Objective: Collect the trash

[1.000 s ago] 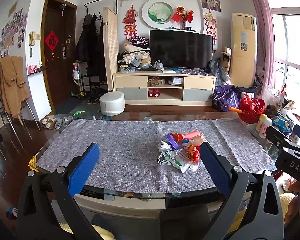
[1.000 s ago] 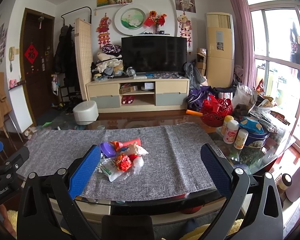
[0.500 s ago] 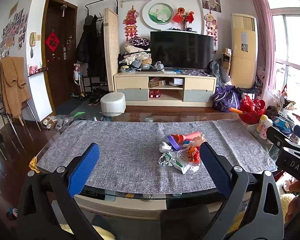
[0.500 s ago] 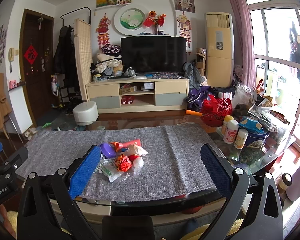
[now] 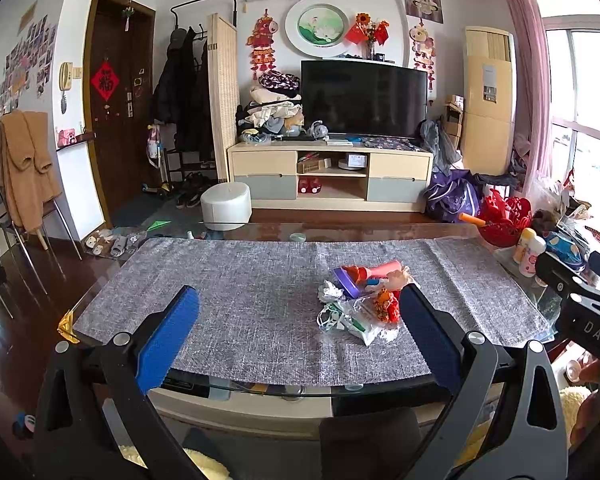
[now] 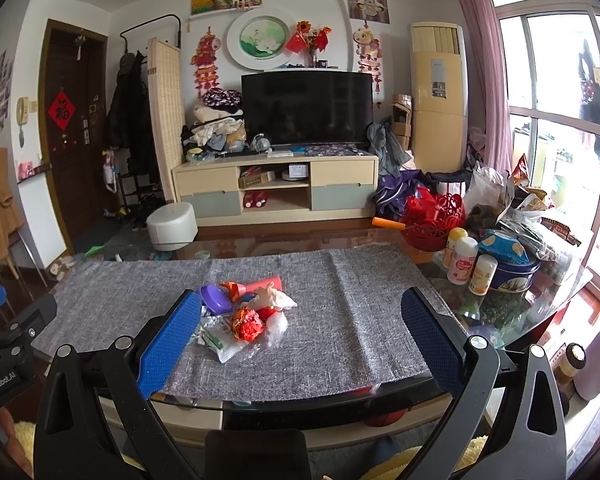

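You hold the left gripper (image 5: 298, 334) and right gripper (image 6: 300, 334) spread wide and empty short of the counter (image 6: 380, 312) — lined up on the trash pile (image 6: 246, 320), heaped in one reachable spot.

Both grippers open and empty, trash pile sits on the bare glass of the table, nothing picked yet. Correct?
One thing is off: the trash pile lies on the grey cloth, not on bare glass, as the right wrist view shows. The glass table is bare only past the cloth's edges. The rest holds: left gripper and right gripper have their jaws wide apart and empty.
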A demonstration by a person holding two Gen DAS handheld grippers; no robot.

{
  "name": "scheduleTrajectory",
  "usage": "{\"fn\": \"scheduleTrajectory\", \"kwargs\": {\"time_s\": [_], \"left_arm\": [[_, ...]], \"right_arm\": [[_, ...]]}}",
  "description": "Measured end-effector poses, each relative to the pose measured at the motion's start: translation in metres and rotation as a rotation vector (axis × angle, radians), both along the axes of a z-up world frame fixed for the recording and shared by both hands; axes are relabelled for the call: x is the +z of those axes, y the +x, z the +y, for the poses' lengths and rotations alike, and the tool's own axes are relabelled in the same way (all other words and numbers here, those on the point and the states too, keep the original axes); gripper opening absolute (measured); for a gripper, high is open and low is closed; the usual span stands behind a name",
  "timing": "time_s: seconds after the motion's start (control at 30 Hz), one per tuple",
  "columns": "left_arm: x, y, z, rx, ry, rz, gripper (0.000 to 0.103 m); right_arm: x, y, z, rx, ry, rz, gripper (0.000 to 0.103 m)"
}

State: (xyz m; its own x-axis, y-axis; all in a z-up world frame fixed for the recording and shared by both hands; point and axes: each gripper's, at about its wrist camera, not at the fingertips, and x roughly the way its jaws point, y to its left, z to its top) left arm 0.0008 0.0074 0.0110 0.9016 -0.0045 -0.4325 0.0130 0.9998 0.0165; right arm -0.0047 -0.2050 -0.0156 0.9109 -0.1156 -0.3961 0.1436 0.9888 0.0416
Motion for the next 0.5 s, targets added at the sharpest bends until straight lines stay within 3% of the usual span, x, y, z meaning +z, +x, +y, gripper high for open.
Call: {"fn": "scheduleTrajectory", "kwargs": {"time_s": [0.23, 0.5], "left_arm": [[-0.004, 0.002, 0.004, 0.01, -0.003, 0.006, 0.095], [-0.022, 0.018, 0.007, 0.02, 0.009, 0.051, 0.095]], "right_arm": [[-0.003, 0.0, -0.006, -0.015, 0.002, -0.006, 0.1], [-0.02, 0.016, -0.016, -0.038, 0.0, 0.047, 0.1]]}}
